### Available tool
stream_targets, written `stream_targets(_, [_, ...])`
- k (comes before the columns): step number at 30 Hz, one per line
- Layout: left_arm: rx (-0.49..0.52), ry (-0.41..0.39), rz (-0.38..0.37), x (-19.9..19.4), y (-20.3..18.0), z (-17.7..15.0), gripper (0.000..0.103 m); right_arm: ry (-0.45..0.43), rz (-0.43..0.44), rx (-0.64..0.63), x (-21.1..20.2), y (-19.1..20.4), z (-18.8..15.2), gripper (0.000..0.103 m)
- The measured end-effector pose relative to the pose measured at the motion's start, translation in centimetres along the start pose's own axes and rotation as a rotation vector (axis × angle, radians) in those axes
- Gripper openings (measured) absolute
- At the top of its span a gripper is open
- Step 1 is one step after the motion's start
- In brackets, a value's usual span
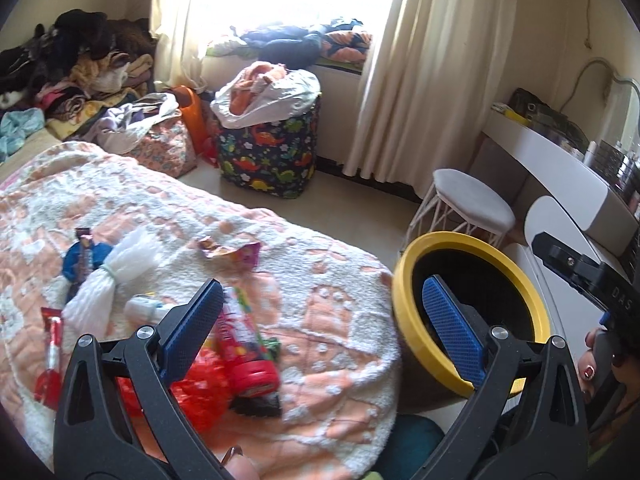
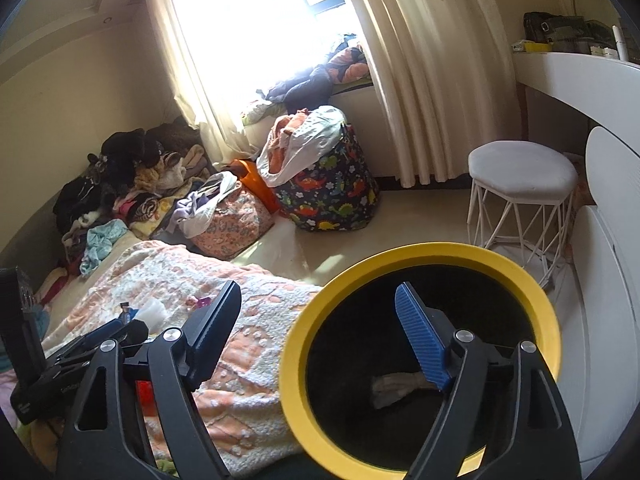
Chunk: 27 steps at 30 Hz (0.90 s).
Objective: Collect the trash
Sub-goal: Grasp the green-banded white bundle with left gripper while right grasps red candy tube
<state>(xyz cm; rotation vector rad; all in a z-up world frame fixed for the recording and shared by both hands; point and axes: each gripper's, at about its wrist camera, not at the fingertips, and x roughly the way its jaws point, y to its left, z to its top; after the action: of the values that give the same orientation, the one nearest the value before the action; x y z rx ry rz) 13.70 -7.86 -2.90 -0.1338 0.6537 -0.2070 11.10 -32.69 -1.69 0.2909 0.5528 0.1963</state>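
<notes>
- The bed (image 1: 328,280) is lying under a fuzzy peach-and-white blanket (image 1: 160,208), and the trash is sitting scattered on that blanket, toward the near corner.
- The bin (image 1: 404,292), black inside with a yellow rim, is standing on the floor just beside the bed's corner; one crumpled pale scrap (image 2: 396,390) is already resting at its bottom.
- The left tongs (image 1: 320,320) are hanging wide open and empty over the bed's edge, one finger above the wrappers and the other in front of the bin.
- The right tongs (image 2: 320,320) are also spread open and holding nothing, pointing at the bin's mouth.
- The candy tube (image 1: 244,344), with its red cap, is lying nearest the left tongs; it is probably light, stiff and rather slick, so gripping across its middle looks safest.
- The red crinkly wrapper (image 1: 204,392) beside it is likely weightless and soft; pinching a bunched fold should be holding it.
- The pink foil packet (image 1: 236,254) farther back is looking thin and flimsy; taking it by an edge seems best.
</notes>
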Motion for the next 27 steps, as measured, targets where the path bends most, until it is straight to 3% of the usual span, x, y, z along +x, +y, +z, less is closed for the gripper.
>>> stream_targets(16, [-0.145,-0.051,0.144,-3.0,9.6,-0.2,0.092,0.117,0.128,-0.100,2.3,7.9,-2.8,0.078])
stream_targets(27, [-0.236,-0.026,0.193,-3.0,14.9,-1.1,0.092,0.227,0.203,-0.168,5.4,13.0,-4.9,0.077])
